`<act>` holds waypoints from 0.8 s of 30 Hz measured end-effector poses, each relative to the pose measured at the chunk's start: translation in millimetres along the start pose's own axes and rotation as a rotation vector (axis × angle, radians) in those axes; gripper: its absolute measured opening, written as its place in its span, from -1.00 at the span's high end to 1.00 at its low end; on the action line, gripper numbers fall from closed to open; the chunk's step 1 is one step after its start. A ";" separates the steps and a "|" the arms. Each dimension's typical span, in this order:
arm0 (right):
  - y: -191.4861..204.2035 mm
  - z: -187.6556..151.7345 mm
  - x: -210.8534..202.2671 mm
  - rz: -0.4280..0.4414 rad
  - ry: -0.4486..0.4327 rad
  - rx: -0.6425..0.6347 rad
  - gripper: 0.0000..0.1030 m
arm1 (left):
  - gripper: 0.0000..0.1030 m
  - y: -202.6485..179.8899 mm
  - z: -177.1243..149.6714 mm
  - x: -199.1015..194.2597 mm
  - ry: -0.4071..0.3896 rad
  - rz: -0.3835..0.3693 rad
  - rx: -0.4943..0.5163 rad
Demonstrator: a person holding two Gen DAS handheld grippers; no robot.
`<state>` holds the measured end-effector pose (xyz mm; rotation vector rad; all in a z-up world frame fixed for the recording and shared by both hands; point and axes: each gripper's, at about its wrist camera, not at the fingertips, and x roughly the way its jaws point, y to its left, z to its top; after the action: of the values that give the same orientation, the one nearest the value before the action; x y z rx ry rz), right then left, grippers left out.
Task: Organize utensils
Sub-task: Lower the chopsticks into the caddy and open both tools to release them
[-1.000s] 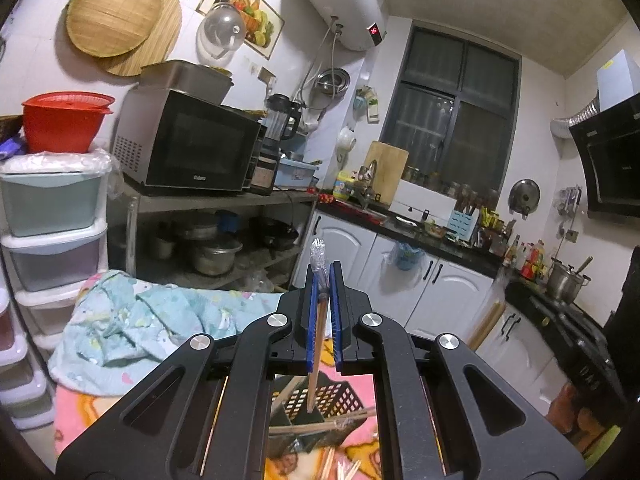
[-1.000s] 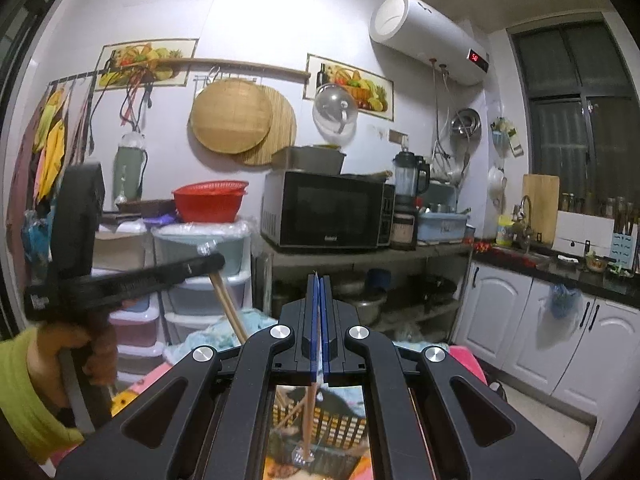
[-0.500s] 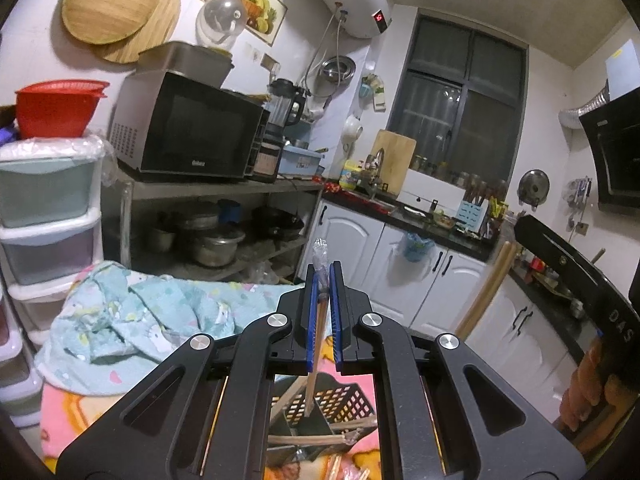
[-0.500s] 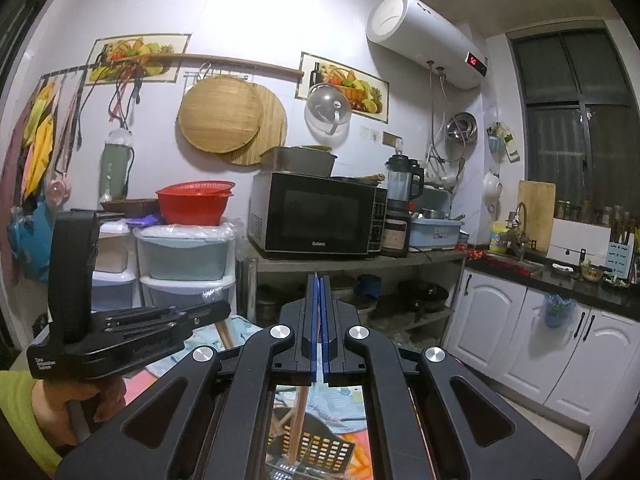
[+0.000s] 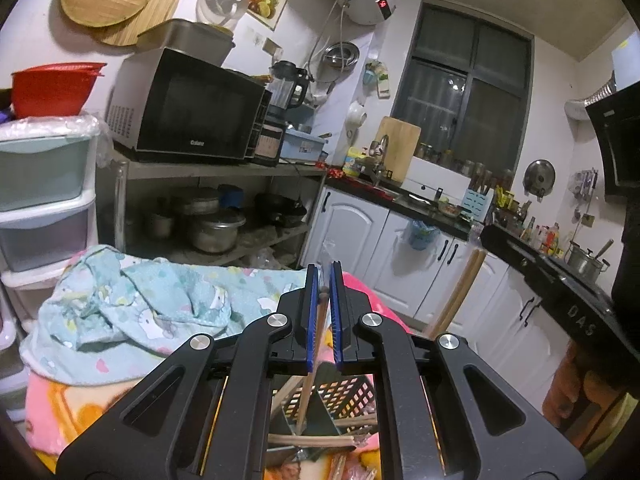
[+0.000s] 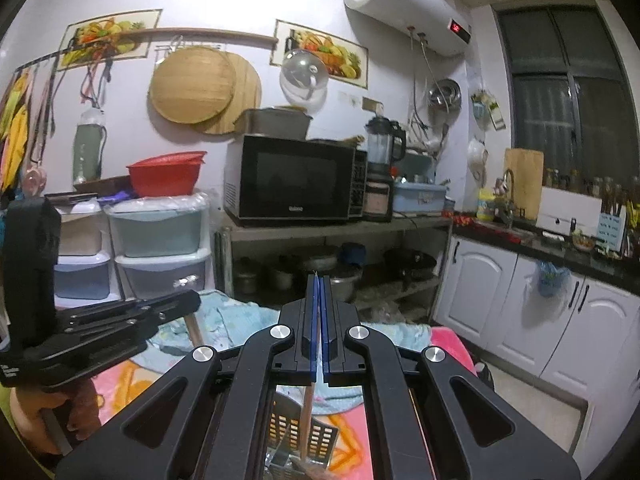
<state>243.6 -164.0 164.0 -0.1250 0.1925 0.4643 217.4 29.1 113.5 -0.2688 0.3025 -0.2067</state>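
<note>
My left gripper (image 5: 323, 280) has its jaws a little apart, with a wooden chopstick (image 5: 310, 368) between them whose top has slid down; it hangs into the black mesh utensil basket (image 5: 348, 394) below. Whether the pads still pinch it I cannot tell. My right gripper (image 6: 319, 280) is shut on a thin wooden chopstick (image 6: 307, 412) that hangs down over the basket (image 6: 296, 436). The right gripper and its wooden stick (image 5: 460, 292) show at the right of the left wrist view. The left gripper also shows in the right wrist view (image 6: 120, 320).
The basket stands on a pink blanket (image 5: 52, 404) with a light blue cloth (image 5: 132, 304) behind it. More chopsticks (image 5: 312, 438) lie across the basket. A shelf with a microwave (image 5: 188, 108), plastic drawers (image 5: 40, 200) and white cabinets (image 5: 360, 240) stand behind.
The chopstick in my left gripper has slid down between the jaws, which have parted slightly. The right gripper has come closer to the left one over the basket.
</note>
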 end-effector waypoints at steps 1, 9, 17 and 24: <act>-1.3 -2.7 3.1 -0.004 0.007 0.005 0.97 | 0.93 0.8 -1.2 2.1 0.002 -0.002 -0.004; -6.6 -19.5 20.7 -0.026 0.049 0.022 0.97 | 0.93 3.8 -12.3 16.6 0.023 -0.010 -0.021; -17.3 -42.7 26.1 -0.036 0.133 0.092 0.32 | 0.10 19.5 -26.1 12.5 0.062 0.008 -0.040; -23.8 -65.9 6.8 -0.052 0.186 0.134 0.06 | -0.50 39.5 -29.2 -19.5 0.045 0.042 -0.096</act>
<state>250.1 -193.0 100.2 -0.0419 0.4007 0.3871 196.2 64.3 80.3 -0.3532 0.3631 -0.1575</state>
